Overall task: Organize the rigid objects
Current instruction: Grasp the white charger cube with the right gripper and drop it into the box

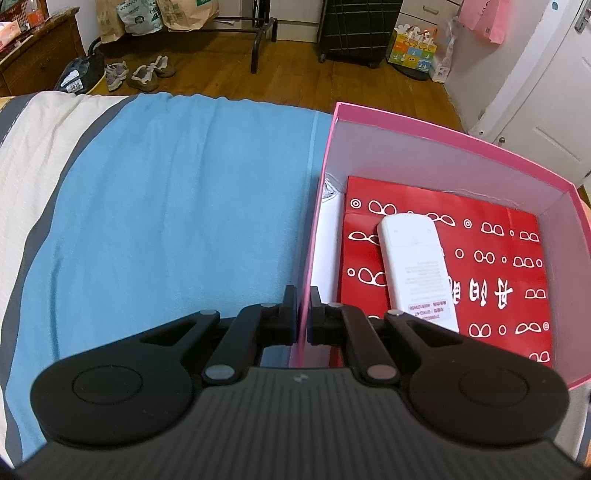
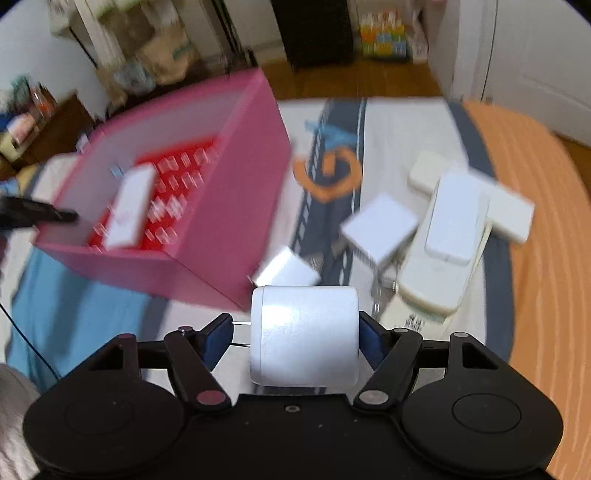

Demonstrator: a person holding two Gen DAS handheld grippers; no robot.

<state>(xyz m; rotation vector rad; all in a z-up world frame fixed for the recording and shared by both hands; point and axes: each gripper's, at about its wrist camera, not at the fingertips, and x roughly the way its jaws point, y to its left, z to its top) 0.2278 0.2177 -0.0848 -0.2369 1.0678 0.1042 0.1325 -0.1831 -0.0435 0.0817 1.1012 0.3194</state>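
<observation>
At lower centre of the left wrist view the left gripper point(image 1: 303, 310) has its fingers clamped on the pink box point(image 1: 458, 142) wall, a white remote point(image 1: 415, 266) lying inside, while the right gripper point(image 2: 295, 332) fingers grip a white charger block point(image 2: 304, 336) at lower centre, right of the box on the bed point(image 2: 388, 122).

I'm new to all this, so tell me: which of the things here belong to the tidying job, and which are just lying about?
Part of the job:
- pink box, pinched at its wall by the left gripper
- white remote already inside
- white charger in the right gripper
- white pieces waiting on the bed

Just lying about:
- shoes
- black suitcase
- paper bags
</observation>
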